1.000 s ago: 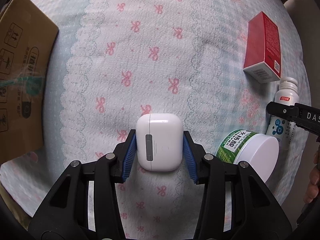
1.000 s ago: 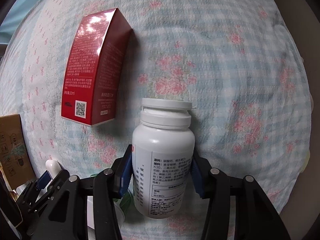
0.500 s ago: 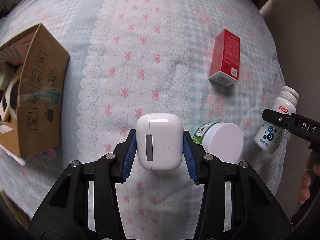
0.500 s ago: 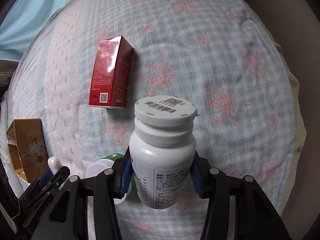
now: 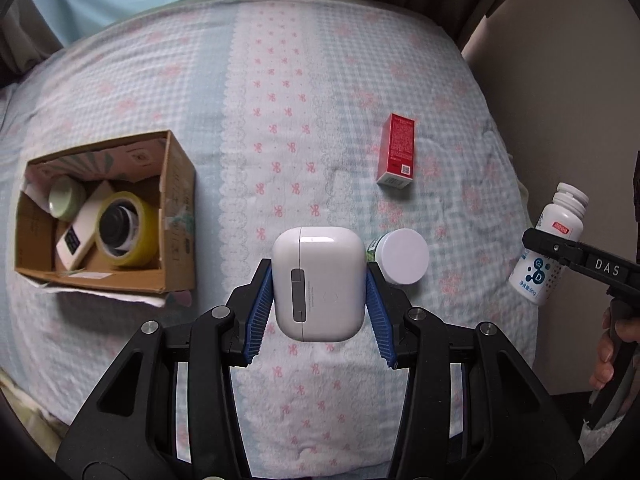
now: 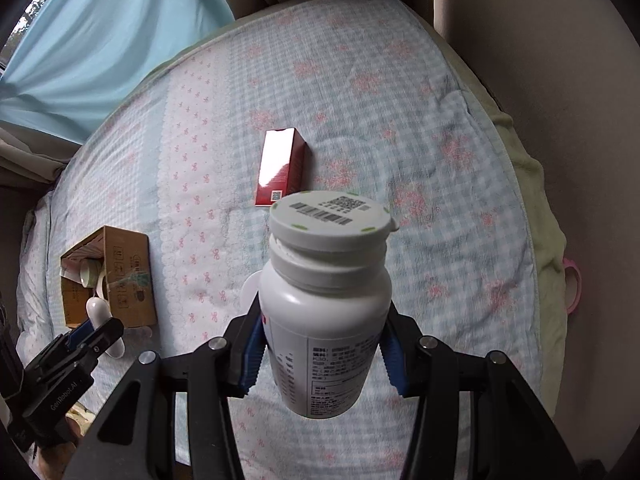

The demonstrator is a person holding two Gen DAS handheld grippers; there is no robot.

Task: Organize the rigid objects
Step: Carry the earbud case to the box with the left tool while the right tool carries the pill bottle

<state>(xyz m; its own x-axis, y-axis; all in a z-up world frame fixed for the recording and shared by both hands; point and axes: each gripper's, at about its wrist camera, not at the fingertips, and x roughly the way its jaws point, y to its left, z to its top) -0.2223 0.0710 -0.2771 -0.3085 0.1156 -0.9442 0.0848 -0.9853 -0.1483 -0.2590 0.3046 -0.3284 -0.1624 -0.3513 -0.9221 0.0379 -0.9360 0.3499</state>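
My left gripper [image 5: 319,294] is shut on a white earbud case [image 5: 319,282] and holds it high above the bed. My right gripper [image 6: 324,344] is shut on a white pill bottle [image 6: 326,308], also held high; it shows in the left wrist view [image 5: 550,240] at the right edge. A red carton [image 5: 396,151] and a white-lidded green jar [image 5: 402,256] lie on the bedspread. An open cardboard box [image 5: 176,216] on the left holds a yellow tape roll [image 5: 122,230], a green tin and a white item.
The bed has a checked, bow-patterned spread [image 5: 280,92]. A blue curtain [image 6: 100,32] hangs behind it and a wall [image 5: 568,80] runs along its right side. A pink item [image 6: 574,286] hangs by the bed's right edge.
Both grippers have risen well above the bed with their objects. The box's open inside, the jar and the red carton now look smaller and farther below.
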